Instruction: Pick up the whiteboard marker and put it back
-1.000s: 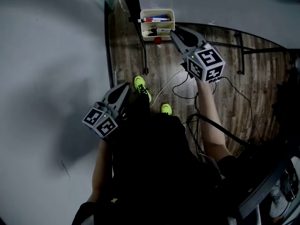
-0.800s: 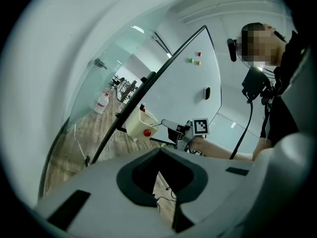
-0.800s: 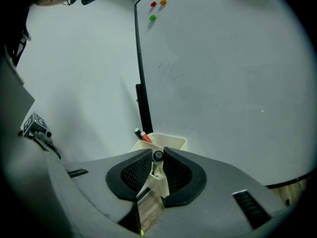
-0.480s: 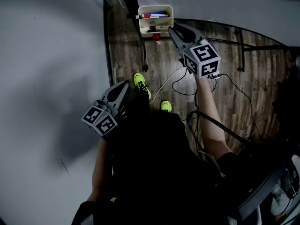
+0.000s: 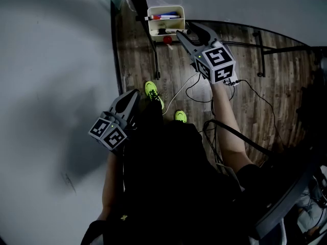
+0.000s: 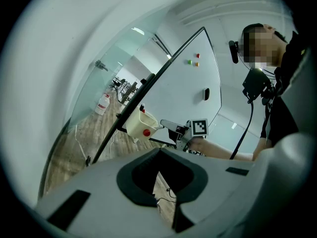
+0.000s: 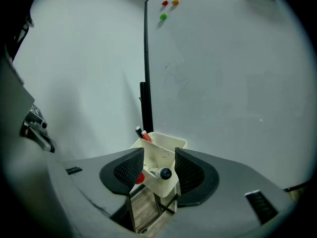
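A cream holder point(image 5: 166, 9) hangs at the foot of the whiteboard point(image 7: 223, 83). In the right gripper view a white marker with a black end point(image 7: 162, 173) lies on the near corner of the holder point(image 7: 168, 142). It sits between the pads of my right gripper point(image 7: 159, 157), with a gap on each side. Those jaws have just been opening and now stand apart, the tips of the right gripper point(image 5: 186, 32) at the holder's front edge. My left gripper point(image 5: 135, 94) hangs low at the left, far from the holder. In its own view the left gripper point(image 6: 159, 151) is shut and empty.
Red and blue markers point(image 5: 166, 17) lie in the holder, and a red round magnet point(image 5: 167, 39) sticks to its front. Black cables point(image 5: 204, 93) trail over the wood floor by the stand's legs point(image 5: 260, 55). The person's yellow-green shoes point(image 5: 152, 92) stand below.
The right gripper's jaws have spread apart at the holder's edge, and the marker now rests loose between them. The left gripper has not moved.
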